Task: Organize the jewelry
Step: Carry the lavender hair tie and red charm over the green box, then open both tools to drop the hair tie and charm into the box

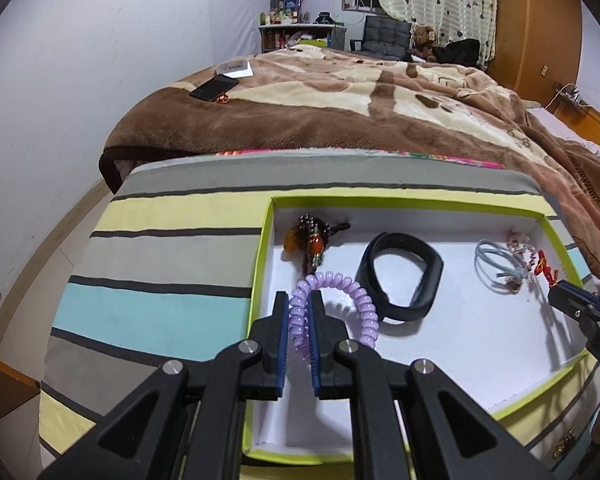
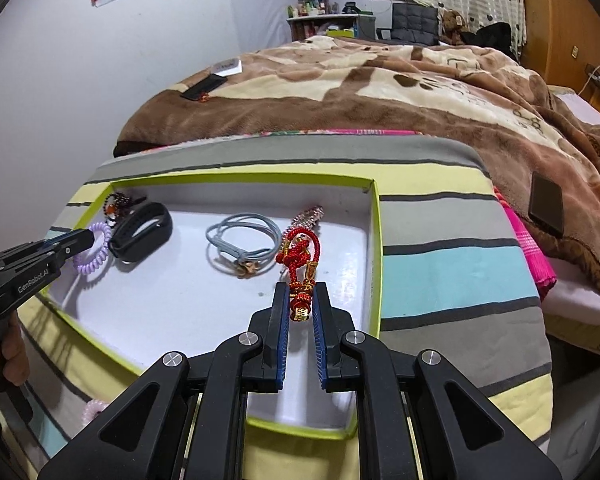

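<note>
Left wrist: my left tongs (image 1: 299, 312) clamp the purple coil bracelet (image 1: 340, 300); right tongs (image 2: 301, 302) clamp the red charm (image 2: 300, 256) (both over the tray (image 2: 374, 216)).

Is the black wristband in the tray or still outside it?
In. The black rubber wristband lies flat on the white floor of the green-rimmed cardboard tray, beside the purple spiral hair tie.
</note>
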Demonstrator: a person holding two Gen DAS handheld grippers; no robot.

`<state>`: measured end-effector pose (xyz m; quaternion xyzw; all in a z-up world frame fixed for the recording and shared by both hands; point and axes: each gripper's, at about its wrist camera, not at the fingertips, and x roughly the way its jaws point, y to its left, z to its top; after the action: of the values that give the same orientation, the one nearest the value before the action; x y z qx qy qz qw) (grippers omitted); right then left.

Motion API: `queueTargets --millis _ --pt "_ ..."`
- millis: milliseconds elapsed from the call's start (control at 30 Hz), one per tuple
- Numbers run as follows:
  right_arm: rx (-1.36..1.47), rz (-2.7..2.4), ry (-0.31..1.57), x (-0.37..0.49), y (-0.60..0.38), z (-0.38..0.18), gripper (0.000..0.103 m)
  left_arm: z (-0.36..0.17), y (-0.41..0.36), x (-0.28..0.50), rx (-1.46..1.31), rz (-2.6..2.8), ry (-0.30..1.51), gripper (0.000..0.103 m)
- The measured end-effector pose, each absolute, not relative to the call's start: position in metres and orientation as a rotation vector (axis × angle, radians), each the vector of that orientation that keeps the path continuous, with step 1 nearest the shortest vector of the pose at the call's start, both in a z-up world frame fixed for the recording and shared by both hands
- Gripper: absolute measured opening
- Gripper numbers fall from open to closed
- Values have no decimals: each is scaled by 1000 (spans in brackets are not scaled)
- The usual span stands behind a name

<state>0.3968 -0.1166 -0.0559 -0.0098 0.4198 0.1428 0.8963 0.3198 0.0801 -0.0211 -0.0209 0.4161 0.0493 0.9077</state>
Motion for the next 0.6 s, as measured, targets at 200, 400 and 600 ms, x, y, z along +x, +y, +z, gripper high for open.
queueTargets --millis 200,400,600 --pt "-24 295 876 400 -113 -58 12 -23 79 321 -43 105 860 10" --pt "-17 309 880 400 -113 -60 14 -23 79 319 -47 107 864 13" --pt "-12 318 866 396 -112 -56 23 -20 78 316 -63 87 852 25"
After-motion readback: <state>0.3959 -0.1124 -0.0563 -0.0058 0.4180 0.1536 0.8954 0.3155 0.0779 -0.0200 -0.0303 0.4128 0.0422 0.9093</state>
